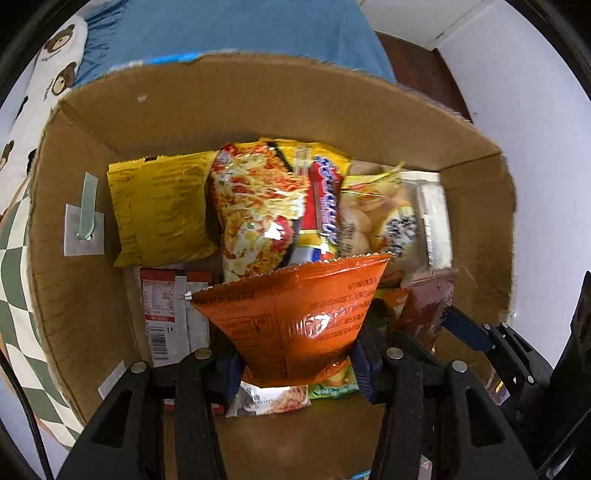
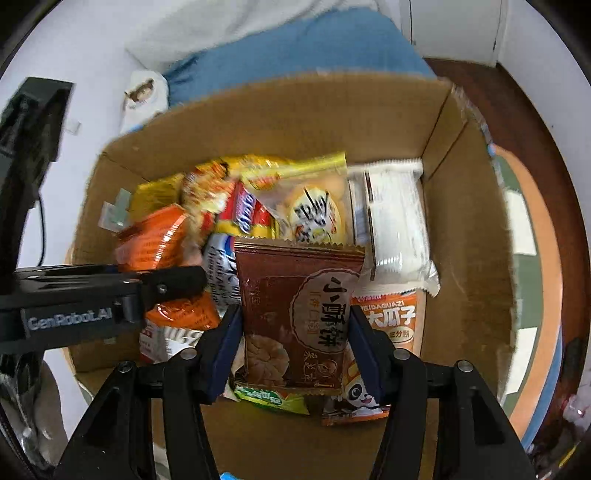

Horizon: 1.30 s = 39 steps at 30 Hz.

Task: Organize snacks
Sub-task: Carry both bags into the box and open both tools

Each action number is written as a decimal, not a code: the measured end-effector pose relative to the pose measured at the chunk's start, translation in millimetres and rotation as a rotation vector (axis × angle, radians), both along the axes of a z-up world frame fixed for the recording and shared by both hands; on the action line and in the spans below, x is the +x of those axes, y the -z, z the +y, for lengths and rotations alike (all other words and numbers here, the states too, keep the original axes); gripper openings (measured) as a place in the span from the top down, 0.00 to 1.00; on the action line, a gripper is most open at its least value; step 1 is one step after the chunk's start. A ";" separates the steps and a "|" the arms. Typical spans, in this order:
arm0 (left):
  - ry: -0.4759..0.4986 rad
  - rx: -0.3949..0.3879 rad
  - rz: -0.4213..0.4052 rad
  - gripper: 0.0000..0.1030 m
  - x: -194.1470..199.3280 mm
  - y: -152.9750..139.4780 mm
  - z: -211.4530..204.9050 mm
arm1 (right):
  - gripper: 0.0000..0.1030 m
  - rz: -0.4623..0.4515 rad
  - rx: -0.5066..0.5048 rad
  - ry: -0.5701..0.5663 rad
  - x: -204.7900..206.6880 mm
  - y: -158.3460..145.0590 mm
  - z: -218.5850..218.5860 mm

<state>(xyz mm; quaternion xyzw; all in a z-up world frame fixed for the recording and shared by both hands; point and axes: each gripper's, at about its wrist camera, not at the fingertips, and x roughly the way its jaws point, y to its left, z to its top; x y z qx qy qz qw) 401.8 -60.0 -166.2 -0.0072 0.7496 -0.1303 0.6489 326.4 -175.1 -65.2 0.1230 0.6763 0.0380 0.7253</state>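
Left gripper [image 1: 295, 363]: jaws are closing narrowly on the lower end of a glossy orange foil snack packet [image 1: 295, 314], blue pads pressing both sides; the packet is standing up between them, its serrated top edge fanning wide, printed text upside down. Right gripper [image 2: 295, 347]: jaws are clamping a brown flat biscuit packet with a round label of black characters [image 2: 299, 317], holding it upright by its two side edges.

Both packets are hanging over the inside of an open brown cardboard box [image 1: 258, 110], where the other snacks are lying. Behind the orange packet, a noodle packet printed with red and yellow noodles [image 1: 255, 206] is leaning against a plain yellow foil packet [image 1: 162, 206] on its left; a red-and-yellow bar wrapper with blue lettering [image 1: 325, 199] is lying just to its right. In the right wrist view, a clear bag of pale round crackers [image 2: 314, 206] is lying behind the brown packet, and a white wrapped pack [image 2: 395, 221] is sitting against the box's right wall. An orange-and-white seed packet [image 2: 391, 317] is touching the brown packet's right side. A green-labelled packet [image 2: 269, 400] is lying on the box floor under the jaws.

The box is resting beside blue fabric [image 1: 229, 26]; a checked green-and-white cloth [image 1: 18, 288] is showing on the left
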 end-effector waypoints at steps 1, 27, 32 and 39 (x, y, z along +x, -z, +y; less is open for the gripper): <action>-0.001 0.016 0.004 0.47 0.7 3.7 1.1 | 0.28 0.009 -0.007 -0.005 1.9 4.6 0.1; -0.010 0.099 -0.334 0.17 -68.4 -67.5 23.9 | 0.06 -0.144 -0.138 0.011 -44.6 -60.6 -16.6; -0.023 0.078 -0.409 0.17 -95.9 -95.4 27.9 | 0.06 -0.222 -0.145 0.009 -70.3 -93.4 -13.1; -0.008 0.067 -0.512 0.17 -139.1 -134.1 27.0 | 0.06 -0.319 -0.152 0.011 -105.3 -138.2 -8.2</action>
